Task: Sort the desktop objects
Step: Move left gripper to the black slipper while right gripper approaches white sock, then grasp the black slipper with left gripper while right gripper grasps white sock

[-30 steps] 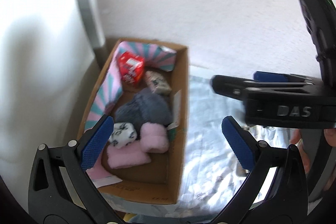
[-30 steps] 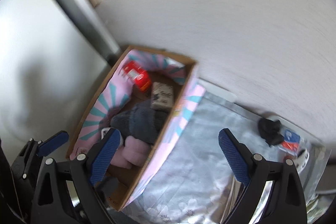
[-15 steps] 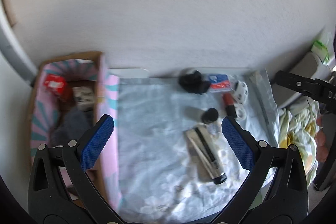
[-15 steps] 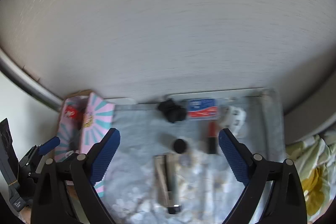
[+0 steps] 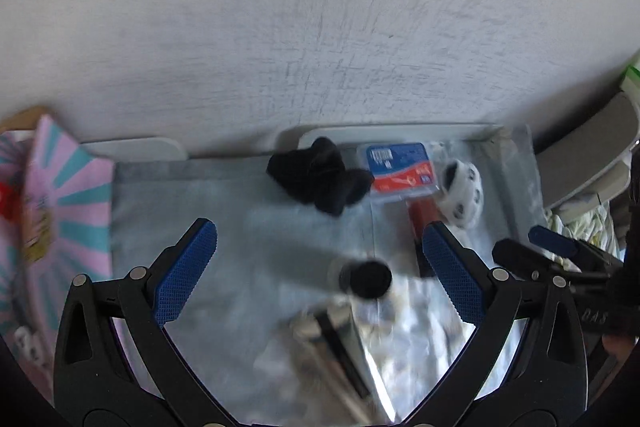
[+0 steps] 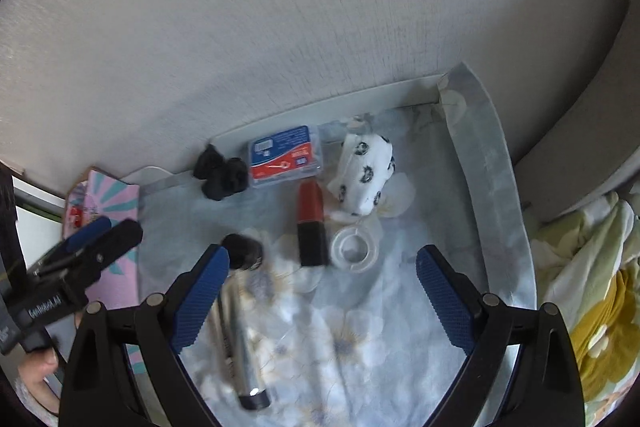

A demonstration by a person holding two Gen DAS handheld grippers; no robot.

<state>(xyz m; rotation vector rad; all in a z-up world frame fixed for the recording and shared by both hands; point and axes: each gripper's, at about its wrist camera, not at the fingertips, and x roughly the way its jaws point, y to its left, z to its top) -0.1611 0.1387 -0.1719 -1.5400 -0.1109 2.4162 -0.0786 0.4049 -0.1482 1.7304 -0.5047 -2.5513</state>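
Lipstick (image 6: 311, 227) ahead between right gripper (image 6: 322, 293) jaws, untouched; both grippers wide open, empty.

Two hand-held grippers hang side by side, angled steeply downward, each with its blue-padded jaws spread wide and nothing between them. The left gripper (image 5: 320, 267) sits beside the right gripper (image 6: 322, 297), which shows at its right edge. Part of a hand (image 6: 34, 377) grips the left handle.
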